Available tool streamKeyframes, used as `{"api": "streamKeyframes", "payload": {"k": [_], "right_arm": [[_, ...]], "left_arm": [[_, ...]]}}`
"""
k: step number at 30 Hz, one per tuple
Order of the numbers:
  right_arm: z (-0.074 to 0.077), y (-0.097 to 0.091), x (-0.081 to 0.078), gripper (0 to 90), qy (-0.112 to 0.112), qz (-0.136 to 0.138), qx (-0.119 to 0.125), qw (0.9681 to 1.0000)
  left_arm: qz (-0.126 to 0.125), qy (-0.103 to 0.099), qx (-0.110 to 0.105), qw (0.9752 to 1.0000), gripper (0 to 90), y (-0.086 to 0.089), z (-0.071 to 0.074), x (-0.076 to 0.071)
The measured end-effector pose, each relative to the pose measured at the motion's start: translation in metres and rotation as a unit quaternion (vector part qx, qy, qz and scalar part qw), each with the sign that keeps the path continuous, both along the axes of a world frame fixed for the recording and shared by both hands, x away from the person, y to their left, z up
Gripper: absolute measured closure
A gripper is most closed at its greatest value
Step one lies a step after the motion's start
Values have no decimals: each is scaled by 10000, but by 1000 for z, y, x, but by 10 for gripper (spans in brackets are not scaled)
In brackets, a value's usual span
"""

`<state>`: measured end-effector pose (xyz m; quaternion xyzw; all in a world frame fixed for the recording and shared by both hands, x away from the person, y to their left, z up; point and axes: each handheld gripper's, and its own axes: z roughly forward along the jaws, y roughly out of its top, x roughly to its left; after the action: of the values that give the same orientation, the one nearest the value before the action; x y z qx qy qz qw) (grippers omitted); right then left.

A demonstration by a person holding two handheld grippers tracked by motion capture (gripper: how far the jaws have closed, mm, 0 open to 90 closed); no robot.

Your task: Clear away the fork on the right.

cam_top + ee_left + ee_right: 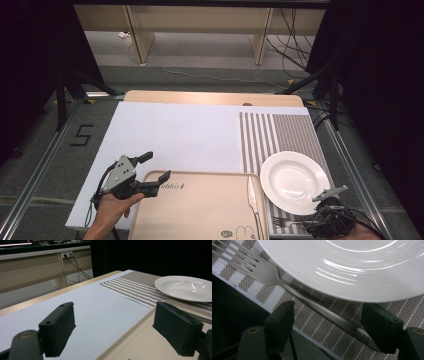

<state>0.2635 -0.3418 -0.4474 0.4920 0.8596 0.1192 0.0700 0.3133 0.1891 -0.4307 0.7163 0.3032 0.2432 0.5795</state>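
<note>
A plain white plate (294, 181) is seen at the lower right, on a placemat (280, 131) striped in brown and white. A silver fork (287, 287) is shown on the same stripes. The tray (200, 210) is beige; the sheet (175, 135) is pale lilac-white.

A wooden table (210, 97) is carrying a white sheet (175, 135), a striped mat (280, 131) along its right edge, and a beige tray (200, 210) at its near edge.

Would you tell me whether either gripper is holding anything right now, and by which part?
Nothing is held. The right gripper straddles the fork handle on the striped placemat, jaws open. The left gripper is open over the tray corner.
</note>
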Motion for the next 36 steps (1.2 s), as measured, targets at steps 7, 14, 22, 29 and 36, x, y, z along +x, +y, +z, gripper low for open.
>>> {"api": "streamKeyframes", "payload": {"k": [7,14,22,29,36], "right_arm": [[-4,4,1,314,13,125,-175,9998],[-6,7,2,368,10,152,-241,9996],[-5,6,1,461,8,279,-195,9994],[-3,11,-2,553,56,429,-284,9987],[-3,21,-1,637,90,630,-412,9971]], "left_arm": [[-20,5,-2,10000,168,0,0,0],[-22,-4,19,10000,167,0,0,0],[-24,-6,27,10000,169,0,0,0],[-25,1,25,10000,169,-1,0,0],[-44,0,31,10000,169,-2,-1,0]]}}
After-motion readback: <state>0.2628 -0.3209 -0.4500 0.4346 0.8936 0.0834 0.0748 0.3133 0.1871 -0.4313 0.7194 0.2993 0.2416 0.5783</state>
